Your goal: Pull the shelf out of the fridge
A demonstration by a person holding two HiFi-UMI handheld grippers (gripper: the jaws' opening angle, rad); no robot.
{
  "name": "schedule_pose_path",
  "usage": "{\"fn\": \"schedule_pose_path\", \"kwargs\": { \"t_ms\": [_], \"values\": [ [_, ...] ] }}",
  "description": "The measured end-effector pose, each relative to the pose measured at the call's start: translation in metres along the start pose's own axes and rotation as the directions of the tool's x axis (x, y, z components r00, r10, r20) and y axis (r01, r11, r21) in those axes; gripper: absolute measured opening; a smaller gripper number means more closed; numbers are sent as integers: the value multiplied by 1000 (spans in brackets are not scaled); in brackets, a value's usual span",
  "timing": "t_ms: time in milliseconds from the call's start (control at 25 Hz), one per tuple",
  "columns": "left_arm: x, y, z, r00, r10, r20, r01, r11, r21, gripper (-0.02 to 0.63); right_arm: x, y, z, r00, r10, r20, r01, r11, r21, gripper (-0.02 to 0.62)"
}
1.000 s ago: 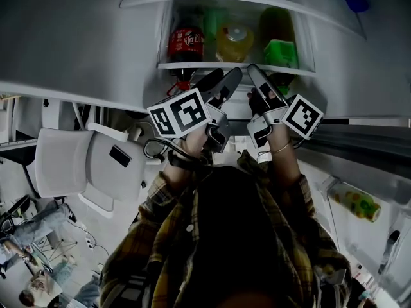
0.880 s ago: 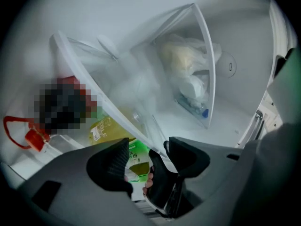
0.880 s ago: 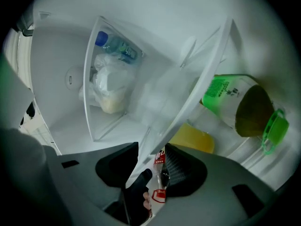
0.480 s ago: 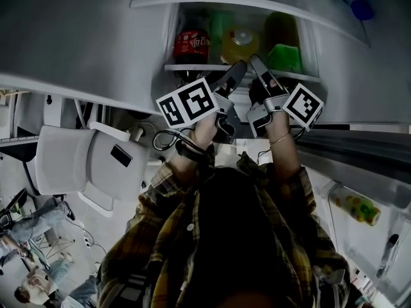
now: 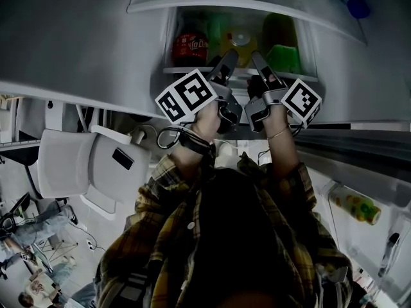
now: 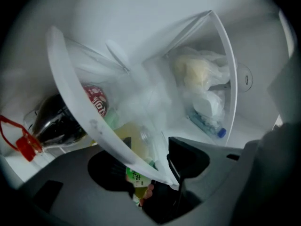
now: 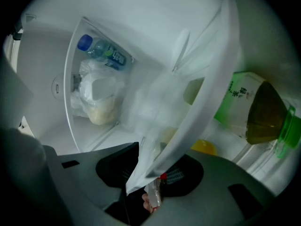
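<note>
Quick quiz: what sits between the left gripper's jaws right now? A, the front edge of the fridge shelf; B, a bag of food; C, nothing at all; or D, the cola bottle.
A: in the left gripper view, the white front edge of the shelf runs right between the jaws of the left gripper.

The head view is dim and gray; the brightest spot is inside the fridge (image 5: 218, 2). Both gripper views are round, black at the corners, and bend straight lines. The shelf (image 6: 77, 108) edge up close looks blurry and milky.
</note>
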State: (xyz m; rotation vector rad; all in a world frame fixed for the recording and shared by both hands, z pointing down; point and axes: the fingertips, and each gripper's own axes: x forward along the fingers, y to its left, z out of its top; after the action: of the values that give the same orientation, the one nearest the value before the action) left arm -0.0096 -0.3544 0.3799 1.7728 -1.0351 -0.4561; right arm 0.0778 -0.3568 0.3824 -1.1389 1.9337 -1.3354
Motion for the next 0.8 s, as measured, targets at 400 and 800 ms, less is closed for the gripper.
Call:
{"fn": "schedule_pose_path", "kwargs": {
  "t_ms": [400,800],
  "values": [
    [4,14,9,997,68,28,-67,997,-37,92,6,-4,6,998,-60,20,60,998,5,72],
    [4,12,10,997,58,51,-54,997,-61,69,5,-4,6,998,-57,38,55,997,46,60]
  ]
}}
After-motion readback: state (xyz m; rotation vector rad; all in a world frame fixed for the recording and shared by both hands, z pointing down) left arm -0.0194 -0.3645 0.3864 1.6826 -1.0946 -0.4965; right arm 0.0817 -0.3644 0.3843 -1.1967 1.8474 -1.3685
